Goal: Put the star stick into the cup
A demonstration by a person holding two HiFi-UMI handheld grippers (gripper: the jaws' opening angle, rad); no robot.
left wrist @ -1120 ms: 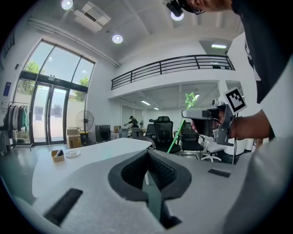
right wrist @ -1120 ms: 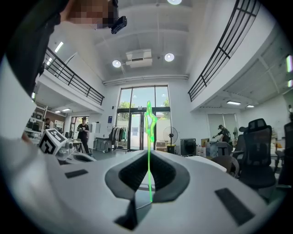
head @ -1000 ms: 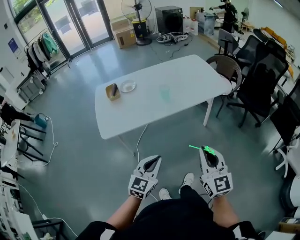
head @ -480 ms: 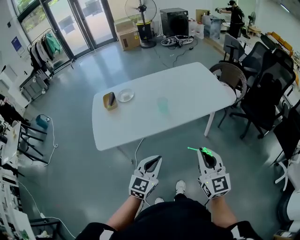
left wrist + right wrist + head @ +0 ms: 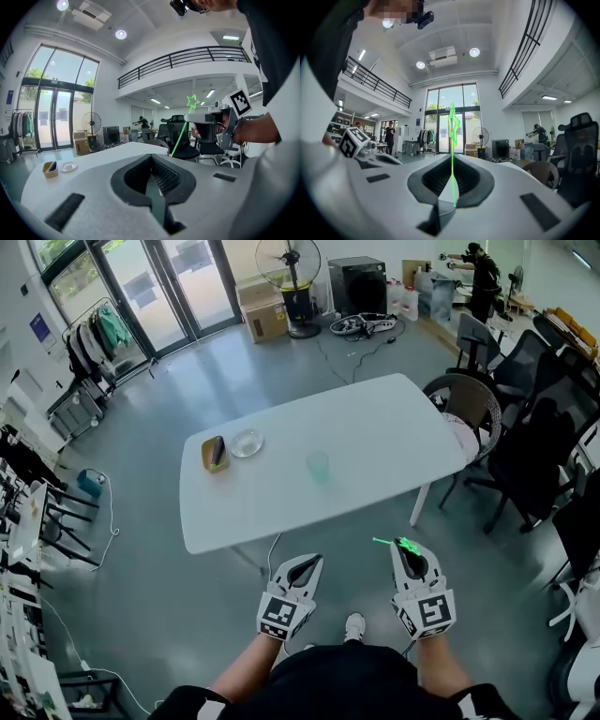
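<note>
Closer to the tabletop both grippers are brought; the star stick is pinched by the right gripper, while the left gripper jaws are pressed together, empty.

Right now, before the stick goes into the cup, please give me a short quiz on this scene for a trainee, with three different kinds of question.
1. True or false: the star stick is already inside the cup.
2. Which hand's gripper grips the stick? A) left B) right
3. What does the cup stand on?

Key: 1 false, the stick is far from the cup. 2 B, the right gripper is shut on it. 3 the white table.
</note>
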